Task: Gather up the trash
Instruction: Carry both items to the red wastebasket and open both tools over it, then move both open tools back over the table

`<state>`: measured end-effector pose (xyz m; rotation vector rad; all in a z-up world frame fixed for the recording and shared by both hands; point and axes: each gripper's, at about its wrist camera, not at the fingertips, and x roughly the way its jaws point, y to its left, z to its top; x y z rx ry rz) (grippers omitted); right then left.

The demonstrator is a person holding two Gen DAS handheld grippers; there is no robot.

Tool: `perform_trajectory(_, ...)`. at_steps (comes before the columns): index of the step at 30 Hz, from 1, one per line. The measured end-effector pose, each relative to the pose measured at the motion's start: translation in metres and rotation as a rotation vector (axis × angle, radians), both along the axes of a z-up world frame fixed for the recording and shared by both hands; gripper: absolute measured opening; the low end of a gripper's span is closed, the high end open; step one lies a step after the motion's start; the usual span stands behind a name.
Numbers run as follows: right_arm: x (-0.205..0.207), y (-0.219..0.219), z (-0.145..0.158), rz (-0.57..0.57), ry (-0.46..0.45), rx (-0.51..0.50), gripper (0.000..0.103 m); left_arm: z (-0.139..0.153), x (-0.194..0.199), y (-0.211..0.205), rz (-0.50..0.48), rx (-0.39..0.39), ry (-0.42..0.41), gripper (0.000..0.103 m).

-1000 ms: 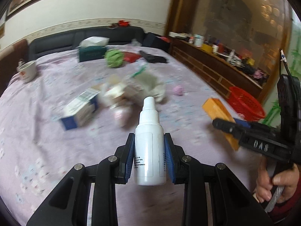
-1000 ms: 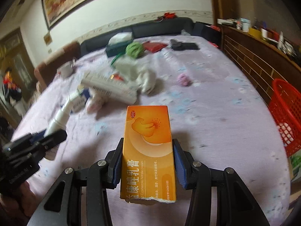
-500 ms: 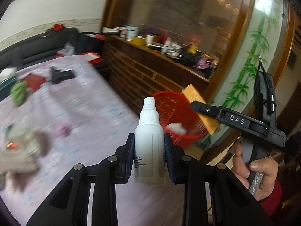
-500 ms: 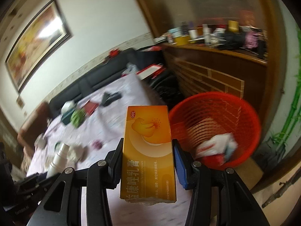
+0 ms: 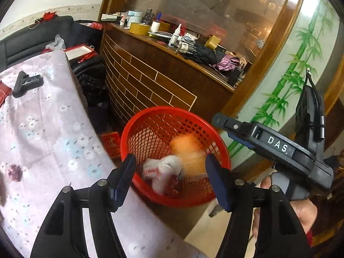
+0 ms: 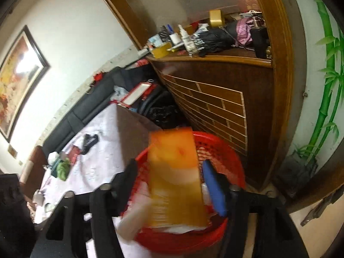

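Beside the bed stands a red mesh basket (image 5: 150, 124) (image 6: 225, 150) with a crumpled white bag (image 5: 163, 169) in it. My left gripper (image 5: 169, 180) hovers over the basket's near rim, its jaws opening with nothing between them. My right gripper (image 6: 169, 185) (image 5: 258, 137) is also over the basket with its jaws opening. The orange medicine box (image 6: 176, 176) (image 5: 189, 150), blurred, is dropping between them, free of the pads. A white blur at the lower left of the box looks like the spray bottle (image 6: 131, 221) falling.
The bed with the lilac flowered sheet (image 5: 43, 142) lies left of the basket, with a black object (image 5: 25, 82) on it. A brown brick-pattern cabinet (image 5: 154, 81) with a cluttered ledge stands behind. A red packet (image 5: 111, 144) lies on the floor by the basket.
Both grippers swung on from the bed to over the red basket. Both jaws have opened, and the white bottle and the orange box have left them and are falling.
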<state>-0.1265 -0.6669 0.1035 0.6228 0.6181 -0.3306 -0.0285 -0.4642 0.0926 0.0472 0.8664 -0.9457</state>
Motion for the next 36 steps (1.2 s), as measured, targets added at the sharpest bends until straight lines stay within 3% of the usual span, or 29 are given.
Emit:
perform_trajectory(6, -0.019, 0.027, 0.006, 0.030, -0.048, -0.028, 0.068, 0.012, -0.022, 0.066, 0.051, 0.040, -0.106, 0.068)
perform_trajectory(18, 0.014, 0.187, -0.010, 0.351, -0.024, -0.030, 0.068, -0.006, -0.044, 0.232, 0.267, 0.071, -0.085, 0.068)
perform_trajectory(28, 0.037, 0.306, -0.039, 0.575, 0.065, -0.085, 0.068, -0.021, -0.040, 0.369, 0.492, 0.028, -0.030, 0.068)
perform_trajectory(36, 0.041, 0.352, -0.062, 0.651, 0.124, -0.140, 0.068, -0.025, -0.014, 0.426, 0.664, 0.130, -0.101, 0.068)
